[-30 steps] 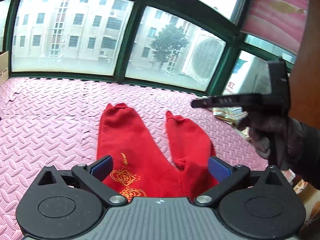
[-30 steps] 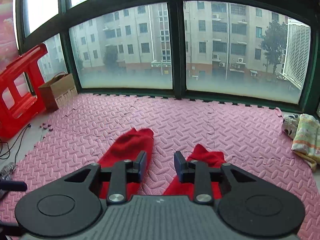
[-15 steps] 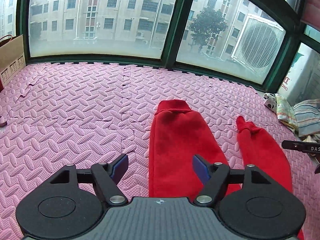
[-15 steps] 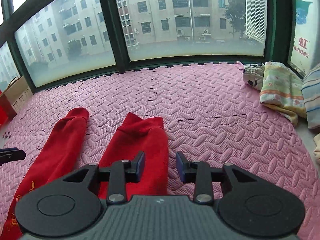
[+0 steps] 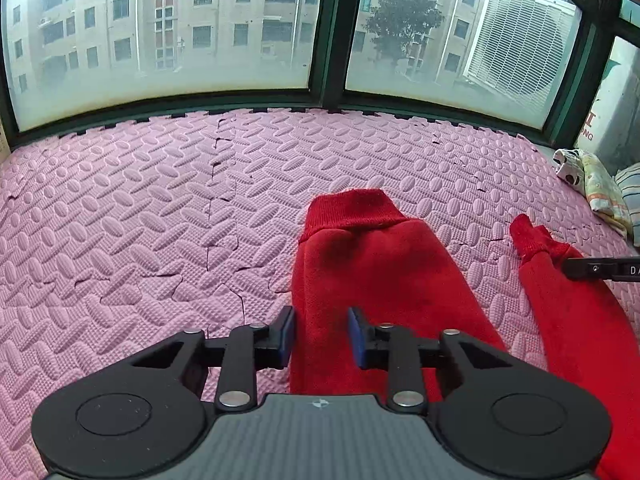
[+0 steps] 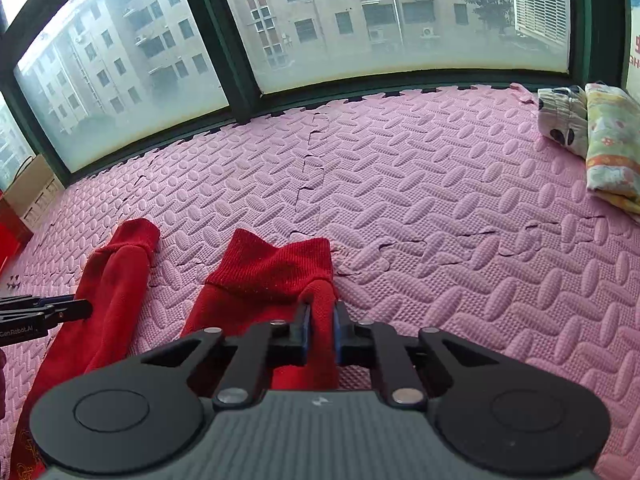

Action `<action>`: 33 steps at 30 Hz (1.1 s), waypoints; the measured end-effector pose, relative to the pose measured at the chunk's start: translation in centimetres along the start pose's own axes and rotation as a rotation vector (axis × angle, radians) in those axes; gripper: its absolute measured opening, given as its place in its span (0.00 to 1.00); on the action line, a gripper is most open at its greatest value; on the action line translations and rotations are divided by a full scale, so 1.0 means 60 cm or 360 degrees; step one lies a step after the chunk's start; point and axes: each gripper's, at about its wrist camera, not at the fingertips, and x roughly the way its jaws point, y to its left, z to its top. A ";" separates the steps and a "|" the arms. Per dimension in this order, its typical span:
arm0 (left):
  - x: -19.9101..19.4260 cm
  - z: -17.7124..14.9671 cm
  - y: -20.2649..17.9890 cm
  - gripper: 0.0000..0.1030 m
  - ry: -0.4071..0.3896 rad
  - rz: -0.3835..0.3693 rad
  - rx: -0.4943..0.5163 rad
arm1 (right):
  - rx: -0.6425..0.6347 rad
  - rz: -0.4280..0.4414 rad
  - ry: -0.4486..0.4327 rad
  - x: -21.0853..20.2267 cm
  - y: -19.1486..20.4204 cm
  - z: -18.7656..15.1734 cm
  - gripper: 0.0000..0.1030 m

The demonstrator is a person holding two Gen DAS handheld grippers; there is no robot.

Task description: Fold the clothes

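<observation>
Red trousers lie flat on the pink foam mat [image 5: 160, 216], legs pointing toward the window. In the left wrist view my left gripper [image 5: 321, 336] is low over the left leg [image 5: 380, 264], fingers open astride its left edge, with cloth in the gap. The other leg [image 5: 572, 320] lies to the right, with the right gripper's tip [image 5: 592, 270] at its side. In the right wrist view my right gripper [image 6: 321, 328] is shut on the right edge of the right leg [image 6: 272, 272], just below the ribbed cuff. The left leg [image 6: 116, 276] and left gripper [image 6: 48, 312] show at far left.
Folded patterned clothes [image 6: 604, 140] are stacked at the mat's right edge, also seen as a clothes pile [image 5: 596, 184]. A cardboard box [image 6: 32, 192] and something red [image 6: 8, 232] stand at the far left. Dark green window frames [image 5: 328, 40] close the far side.
Both grippers have dropped toward the trouser legs near the cuffs. The left fingers narrowed around the left leg's edge. The right fingers closed on the right leg's edge.
</observation>
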 end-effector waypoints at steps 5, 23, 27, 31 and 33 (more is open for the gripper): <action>-0.014 0.000 0.026 0.11 -0.0067 0.0229 0.0008 | -0.0120 -0.0057 -0.0098 -0.015 0.016 0.011 0.08; -0.032 -0.006 0.134 0.12 -0.0042 0.0380 -0.0129 | -0.0474 -0.0002 0.0004 0.064 0.114 0.016 0.21; -0.041 -0.002 0.146 0.28 -0.0056 0.0403 -0.0173 | -0.0414 0.0052 -0.0017 0.057 0.115 0.032 0.35; -0.067 0.011 0.124 0.32 -0.0160 0.0373 -0.0070 | -0.0389 0.0096 -0.0029 0.034 0.115 0.037 0.38; -0.063 0.015 0.109 0.32 -0.0148 0.0320 -0.0006 | -0.0409 0.0104 -0.0030 0.015 0.115 0.031 0.42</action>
